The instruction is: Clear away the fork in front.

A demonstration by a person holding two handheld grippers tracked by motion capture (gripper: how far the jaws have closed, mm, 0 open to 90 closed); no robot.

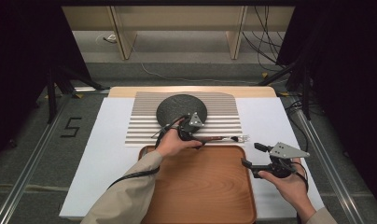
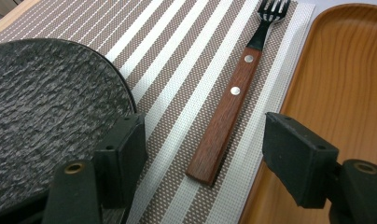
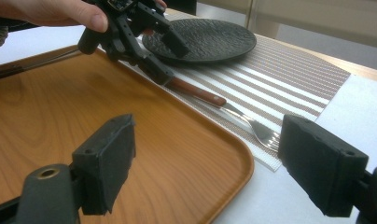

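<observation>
The left gripper (image 2: 203, 154) straddles the fork's (image 2: 224, 123) wooden handle end, jaws apart and not yet pressing, lined up to pinch it (fork lying on the striped mat (image 2: 186, 65) beside the tray (image 2: 345, 84)). The right gripper (image 3: 205, 170) waits open.

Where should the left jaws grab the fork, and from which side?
Probably the wooden handle's butt end, from above. The fork lies flat on the striped placemat, handle between the left gripper's open jaws, straight-sided and thicker than the tines. The dark plate and wooden tray flank it, so a low sideways approach looks cramped.
</observation>
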